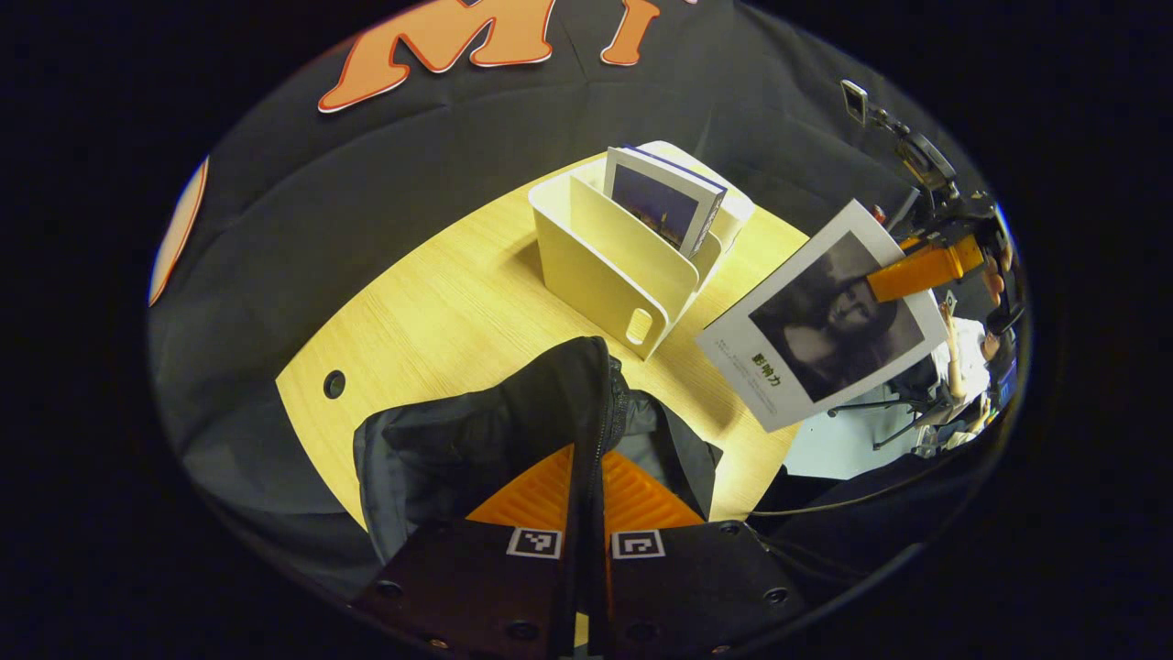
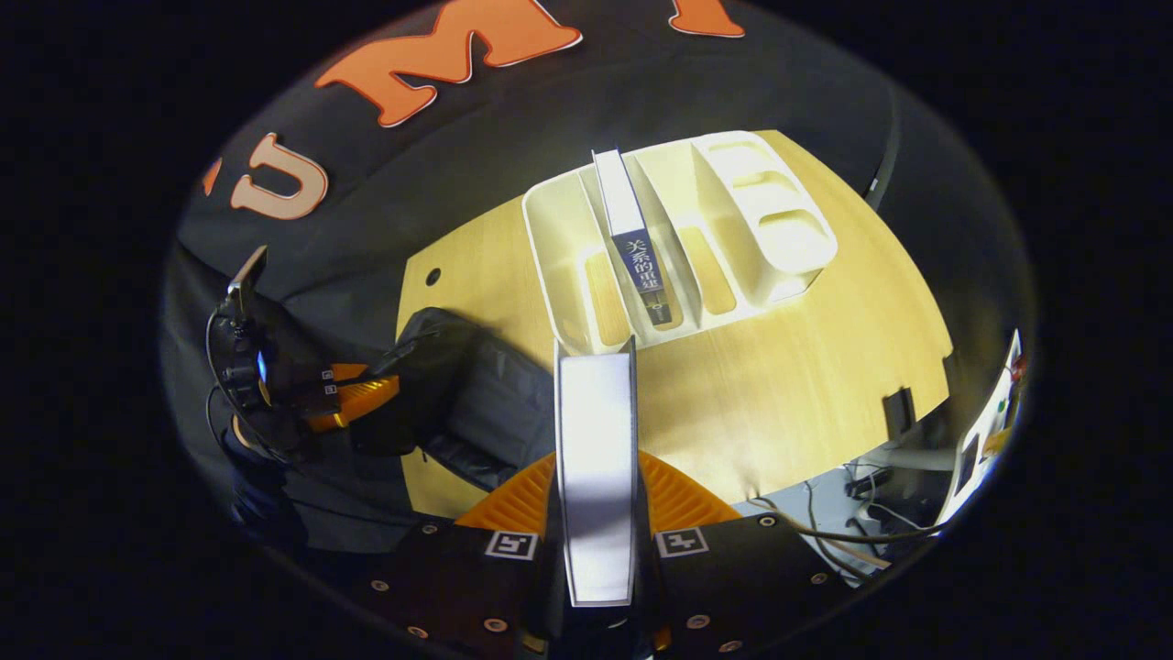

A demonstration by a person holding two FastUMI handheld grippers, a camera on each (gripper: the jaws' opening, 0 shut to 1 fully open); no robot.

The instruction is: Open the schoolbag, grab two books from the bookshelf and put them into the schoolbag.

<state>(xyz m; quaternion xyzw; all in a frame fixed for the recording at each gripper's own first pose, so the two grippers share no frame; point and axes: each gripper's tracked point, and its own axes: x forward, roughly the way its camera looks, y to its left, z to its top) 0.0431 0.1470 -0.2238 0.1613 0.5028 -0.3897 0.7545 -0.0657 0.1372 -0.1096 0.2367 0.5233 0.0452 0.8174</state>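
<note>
The step in hand was carrying the first book to the schoolbag: the right hand-held gripper (image 2: 596, 541) was clenched on a white-covered book (image 2: 597, 477), both fingers pressing its faces, the book held edge-up above the near part of the wooden worktop (image 2: 806, 367). In the left gripper view the same book (image 1: 820, 316) hung in the air at the right, its cover with a dark portrait turned toward the camera, well clear of the cream bookshelf (image 1: 609, 261). The left hand-held gripper (image 1: 586, 495) was pinched shut on the zip edge of the black schoolbag (image 1: 513, 431), lifting the fabric at the near left of the worktop; whether the mouth gaped wide enough for a book could not be told. A second book (image 2: 632, 234) with a dark blue spine stood upright in a middle slot of the bookshelf, toward the far side of the worktop. Judging from this, one book was out, none looked to be in the bag yet, and one remained to be fetched. The next move seemed to call for swinging the held book left toward the schoolbag, lining its edge up with the opening beside the left hand-held gripper, and lowering it in while that gripper kept the flap raised; the likely snag was the book catching on slack fabric.
</note>
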